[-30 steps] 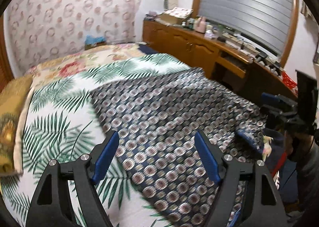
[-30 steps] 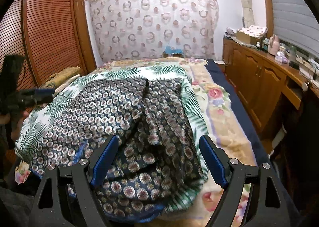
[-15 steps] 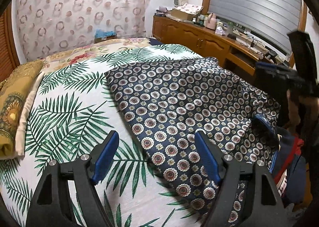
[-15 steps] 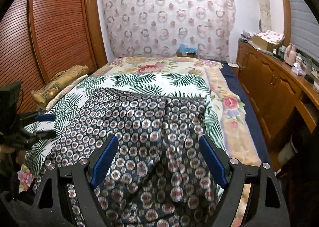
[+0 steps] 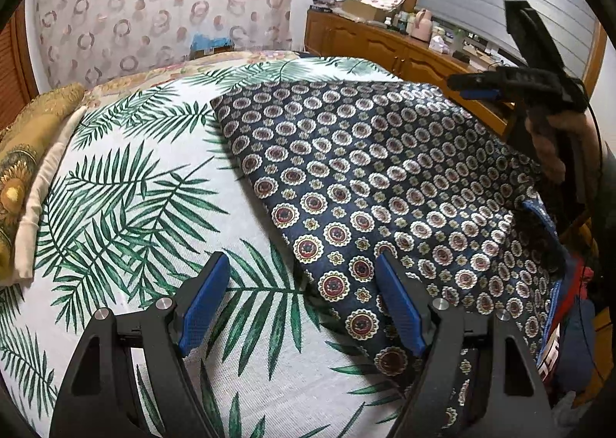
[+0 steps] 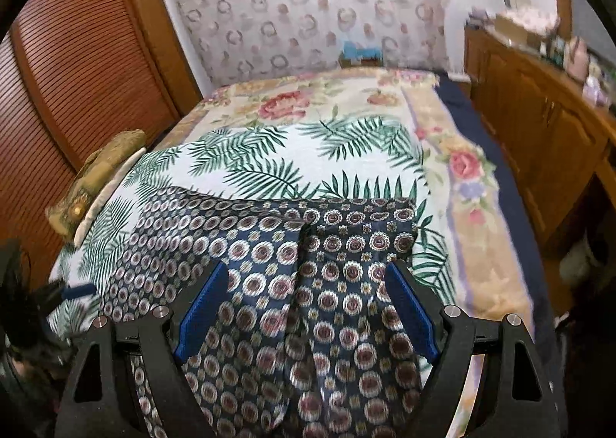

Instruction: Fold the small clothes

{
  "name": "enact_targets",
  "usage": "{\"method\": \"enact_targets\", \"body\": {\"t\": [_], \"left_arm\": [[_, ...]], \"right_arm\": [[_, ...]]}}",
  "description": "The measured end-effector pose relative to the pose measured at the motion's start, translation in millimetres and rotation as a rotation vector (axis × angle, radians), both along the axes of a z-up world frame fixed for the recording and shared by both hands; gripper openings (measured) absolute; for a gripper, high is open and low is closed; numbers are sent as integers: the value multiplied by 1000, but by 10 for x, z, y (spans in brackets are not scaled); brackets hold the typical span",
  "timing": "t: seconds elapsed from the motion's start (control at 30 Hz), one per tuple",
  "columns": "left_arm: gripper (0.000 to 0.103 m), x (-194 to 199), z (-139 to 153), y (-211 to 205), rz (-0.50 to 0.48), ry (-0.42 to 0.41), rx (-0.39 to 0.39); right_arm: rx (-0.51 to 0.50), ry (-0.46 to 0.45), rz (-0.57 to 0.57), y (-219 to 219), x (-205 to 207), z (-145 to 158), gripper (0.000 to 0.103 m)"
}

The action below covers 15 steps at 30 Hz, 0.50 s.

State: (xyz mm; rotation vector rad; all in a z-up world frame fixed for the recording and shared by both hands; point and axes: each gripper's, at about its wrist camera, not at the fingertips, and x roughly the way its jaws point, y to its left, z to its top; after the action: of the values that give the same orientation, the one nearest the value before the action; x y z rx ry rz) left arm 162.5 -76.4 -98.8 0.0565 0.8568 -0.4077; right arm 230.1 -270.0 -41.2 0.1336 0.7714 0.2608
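Observation:
A navy garment with round medallion print (image 5: 385,176) lies spread on the palm-leaf bed cover (image 5: 127,207). My left gripper (image 5: 304,299) is open and empty, above the garment's left edge. My right gripper (image 6: 308,303) is open and empty, over the garment (image 6: 327,284) near a lengthwise crease. The right gripper also shows in the left wrist view (image 5: 477,89), held in a hand above the garment's far right side. The left gripper shows dimly at the left edge of the right wrist view (image 6: 73,291).
A gold cushion (image 5: 19,168) lies at the bed's left side. A wooden sideboard (image 5: 389,49) with clutter runs along the right. Louvred wooden doors (image 6: 77,64) stand to the left. A floral sheet (image 6: 462,168) covers the far side of the bed. Red and blue cloth (image 5: 562,330) hangs at the bed's near right.
Both grippers have pulled back and up from the garment. The garment now lies flatter and more spread out. Both stay open.

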Motion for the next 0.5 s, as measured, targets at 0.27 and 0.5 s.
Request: {"method": "enact_targets", "body": {"t": [0.27,0.5], "left_arm": [[79,8,-56,-4,0,2,6],[79,0,-59,-8,2,-5,6]], "right_arm": [[10,89,-9,36,414,-169,79],[-9,94,45,318,520,-219,63]]}}
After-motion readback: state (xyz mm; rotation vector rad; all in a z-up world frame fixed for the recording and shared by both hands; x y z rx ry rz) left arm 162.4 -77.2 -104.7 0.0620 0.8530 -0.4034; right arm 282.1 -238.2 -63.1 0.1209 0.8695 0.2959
